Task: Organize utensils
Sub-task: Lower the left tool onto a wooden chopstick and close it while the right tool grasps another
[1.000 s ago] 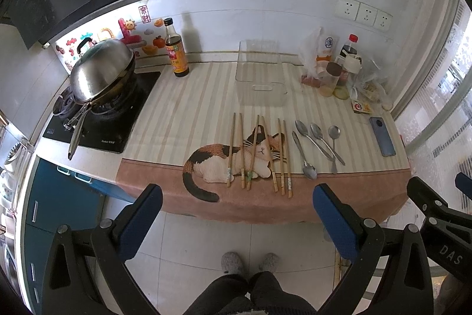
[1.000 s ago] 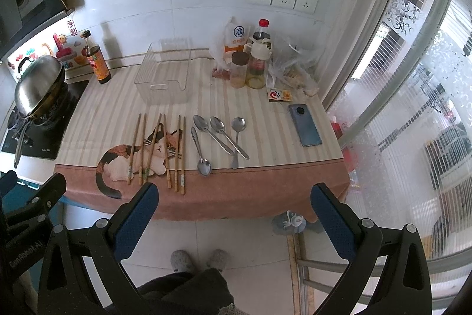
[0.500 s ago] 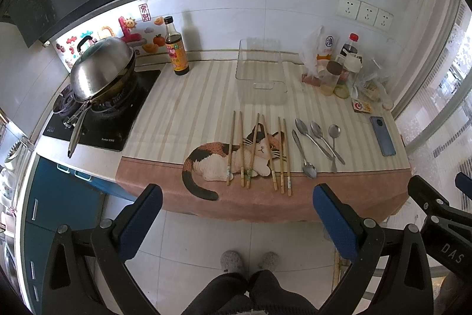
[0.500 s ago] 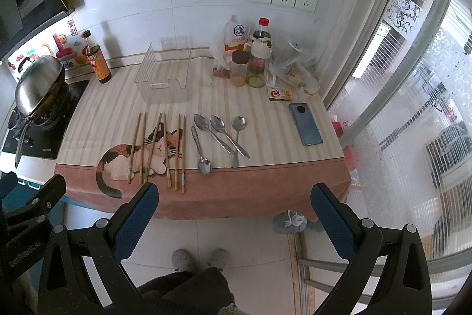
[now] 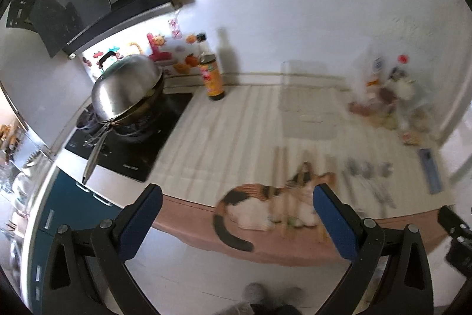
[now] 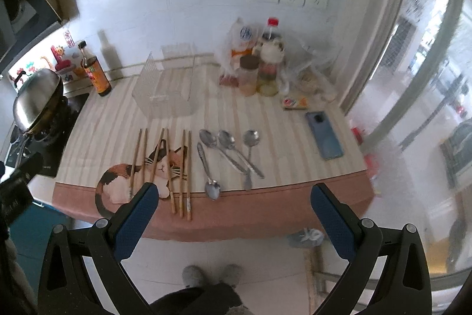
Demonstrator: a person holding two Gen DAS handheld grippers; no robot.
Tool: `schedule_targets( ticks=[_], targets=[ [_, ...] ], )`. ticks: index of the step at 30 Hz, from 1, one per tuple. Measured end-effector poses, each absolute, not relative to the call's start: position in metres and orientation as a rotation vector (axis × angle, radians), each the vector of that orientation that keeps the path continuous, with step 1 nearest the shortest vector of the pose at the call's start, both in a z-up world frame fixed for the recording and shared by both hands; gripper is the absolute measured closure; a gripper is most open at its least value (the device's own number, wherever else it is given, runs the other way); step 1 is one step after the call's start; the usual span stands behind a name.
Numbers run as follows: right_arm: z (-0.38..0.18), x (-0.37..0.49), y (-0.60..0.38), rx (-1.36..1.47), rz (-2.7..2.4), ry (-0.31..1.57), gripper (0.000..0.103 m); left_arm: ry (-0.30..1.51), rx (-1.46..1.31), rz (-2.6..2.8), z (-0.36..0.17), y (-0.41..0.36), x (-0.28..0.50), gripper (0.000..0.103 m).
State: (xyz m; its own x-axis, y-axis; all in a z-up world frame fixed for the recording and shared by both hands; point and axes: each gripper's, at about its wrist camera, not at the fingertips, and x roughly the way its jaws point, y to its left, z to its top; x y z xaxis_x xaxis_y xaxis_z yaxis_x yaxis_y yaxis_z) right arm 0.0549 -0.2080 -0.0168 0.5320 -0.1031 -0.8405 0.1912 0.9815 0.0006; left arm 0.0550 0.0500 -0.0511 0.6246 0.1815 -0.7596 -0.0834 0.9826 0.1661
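Fingers on the left gripper (image 5: 237, 222) and right gripper (image 6: 234, 222) are standing wide apart, gripping nothing, so everything is waiting: the clear bin (image 6: 165, 90) sitting empty, chopsticks (image 6: 165, 164) and spoons (image 6: 228, 157) lying loose before it.

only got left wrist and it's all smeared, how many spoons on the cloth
Observer: Four spoons in the right wrist view, lying to the right of the chopsticks.
Operator: how many chopsticks then
Observer: Six chopsticks, in three loose pairs across the cat print.
Operator: anything in the bin yet
Observer: I see nothing in the clear bin; it stands behind the chopsticks, toward the wall.
Operator: right claw holding anything
Observer: No, the right claw is open and holds nothing.
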Motion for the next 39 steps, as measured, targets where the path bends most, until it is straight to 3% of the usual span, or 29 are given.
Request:
schedule_targets(
  ticks=[2,4,7,10,11,14,22,26,27,29,32,38,39],
  targets=[
    [-0.046,0.075,-0.21,0.132,-0.161,1.041,0.011,0.929,0.13,0.16,-0.071,0.057,0.074,0.0],
    [-0.076,0.095,-0.211,0.169,-0.143,1.109,0.033,1.006,0.134,0.169,-0.101,0.066,0.096,0.0],
    [-0.121,0.121,-0.21,0.224,-0.125,1.202,0.046,1.133,0.115,0.151,-0.15,0.077,0.128,0.0],
    [-0.159,0.141,-0.208,0.26,-0.125,1.268,0.055,1.278,0.072,0.085,-0.198,0.079,0.159,0.007],
    [-0.171,0.149,-0.207,0.267,-0.131,1.291,0.056,1.318,0.061,0.062,-0.211,0.078,0.165,0.015],
    [-0.201,0.169,-0.203,0.304,-0.142,1.355,0.057,1.427,0.037,-0.018,-0.25,0.07,0.185,0.026],
    [-0.257,0.208,-0.183,0.304,-0.141,1.496,0.056,1.515,0.082,-0.109,-0.305,0.05,0.214,0.038],
    [-0.27,0.221,-0.172,0.267,-0.151,1.523,0.056,1.498,0.111,-0.124,-0.312,0.045,0.218,0.052],
    [-0.272,0.223,-0.171,0.264,-0.15,1.528,0.056,1.493,0.112,-0.127,-0.311,0.045,0.221,0.057],
    [-0.277,0.227,-0.165,0.254,-0.145,1.541,0.056,1.483,0.115,-0.128,-0.307,0.046,0.222,0.077],
    [-0.284,0.233,-0.154,0.22,-0.135,1.549,0.057,1.486,0.109,-0.121,-0.302,0.055,0.224,0.094],
    [-0.291,0.245,-0.119,0.091,-0.123,1.554,0.069,1.493,0.121,-0.107,-0.297,0.084,0.219,0.098],
    [-0.292,0.246,-0.115,0.087,-0.113,1.549,0.076,1.494,0.122,-0.104,-0.296,0.087,0.217,0.098]
  ],
)
